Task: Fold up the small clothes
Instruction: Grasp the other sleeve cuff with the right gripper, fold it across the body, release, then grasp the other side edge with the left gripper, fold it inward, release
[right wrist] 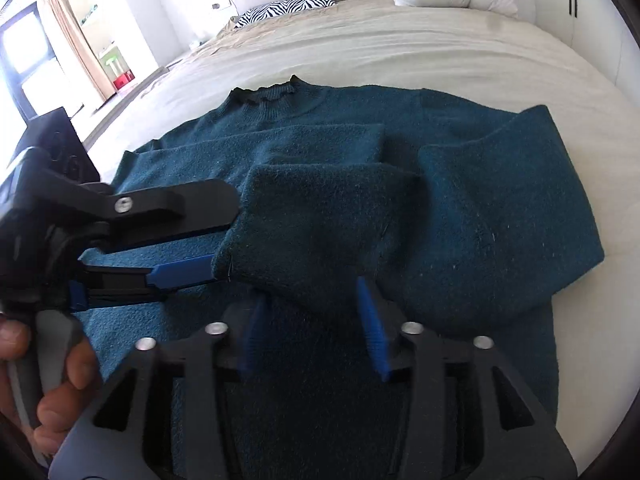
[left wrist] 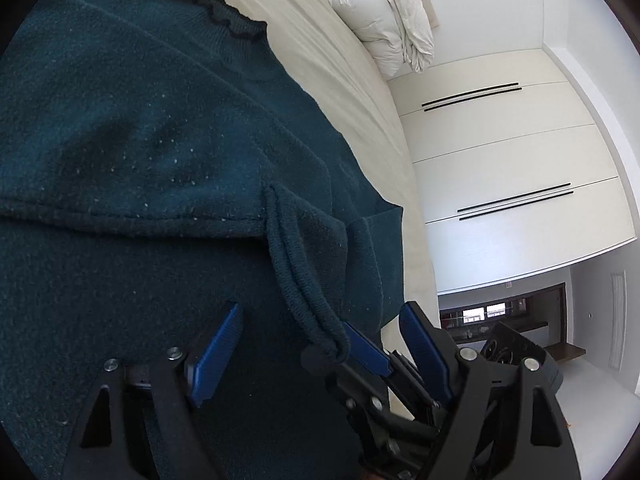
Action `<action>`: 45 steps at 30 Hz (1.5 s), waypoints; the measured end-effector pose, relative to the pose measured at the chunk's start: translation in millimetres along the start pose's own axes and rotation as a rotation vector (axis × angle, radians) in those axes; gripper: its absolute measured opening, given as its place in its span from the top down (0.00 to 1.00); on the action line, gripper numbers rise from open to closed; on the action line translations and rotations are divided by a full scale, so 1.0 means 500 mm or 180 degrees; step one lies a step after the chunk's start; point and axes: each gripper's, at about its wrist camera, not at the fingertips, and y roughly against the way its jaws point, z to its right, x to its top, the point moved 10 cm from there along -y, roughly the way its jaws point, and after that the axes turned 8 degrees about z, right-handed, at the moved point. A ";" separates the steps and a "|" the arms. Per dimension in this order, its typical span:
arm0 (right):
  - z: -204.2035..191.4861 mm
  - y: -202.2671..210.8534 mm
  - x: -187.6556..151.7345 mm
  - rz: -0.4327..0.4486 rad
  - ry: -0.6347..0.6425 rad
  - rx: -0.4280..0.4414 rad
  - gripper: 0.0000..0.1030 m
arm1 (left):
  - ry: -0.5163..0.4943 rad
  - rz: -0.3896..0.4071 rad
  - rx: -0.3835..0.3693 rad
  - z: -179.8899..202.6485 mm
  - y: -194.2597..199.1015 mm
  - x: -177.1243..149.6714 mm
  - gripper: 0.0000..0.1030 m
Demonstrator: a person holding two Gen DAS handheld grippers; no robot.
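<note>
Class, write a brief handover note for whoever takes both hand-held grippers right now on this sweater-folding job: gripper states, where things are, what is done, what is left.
Left hand-held gripper: open, its jaws above and below the sleeve cuff, not clamped on it.
Right hand-held gripper: open and empty, over the middle of the sweater.
Sweater: lies flat on the bed, collar at the far end.
Done: both sleeves lie folded in across the body.
Left: probably smooth the cuff flat, then fold the hem up towards the collar.
</note>
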 end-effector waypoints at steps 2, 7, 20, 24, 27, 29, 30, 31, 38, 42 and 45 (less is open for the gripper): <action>0.009 0.034 -0.017 0.0088 -0.0130 0.0107 0.35 | -0.0021 -0.0025 0.0043 0.004 -0.016 -0.002 0.26; 0.046 0.061 -0.073 -0.0004 -0.0560 0.0252 0.35 | -0.0142 -0.0210 0.0270 0.007 -0.054 -0.008 0.90; 0.107 0.122 -0.100 0.0092 -0.1093 0.0467 0.35 | -0.1857 0.0355 0.0626 0.228 0.113 0.095 0.91; 0.116 0.130 -0.099 0.0100 -0.1184 0.0504 0.35 | -0.1775 0.0415 0.0787 0.170 0.145 0.149 0.91; 0.125 0.118 -0.086 0.0106 -0.1279 0.0521 0.35 | -0.1500 0.0454 0.0870 0.084 0.170 0.188 0.91; 0.128 0.116 -0.073 0.0128 -0.1354 0.0555 0.35 | -0.1385 0.0479 0.0930 0.033 0.182 0.211 0.91; 0.130 0.115 -0.068 0.0143 -0.1389 0.0569 0.35 | -0.1344 0.0484 0.0969 0.010 0.184 0.222 0.91; 0.133 0.115 -0.065 0.0151 -0.1418 0.0581 0.35 | -0.1310 0.0484 0.0991 -0.009 0.185 0.230 0.91; 0.151 0.112 -0.047 0.0154 -0.1536 0.0621 0.35 | -0.1259 0.0496 0.1118 -0.082 0.179 0.245 0.91; 0.155 0.099 -0.024 0.0182 -0.1722 0.0729 0.35 | -0.1296 0.0419 0.1189 -0.116 0.160 0.235 0.90; 0.171 0.101 0.013 0.0281 -0.1847 0.0773 0.35 | -0.1170 0.0389 0.1185 -0.152 0.152 0.228 0.89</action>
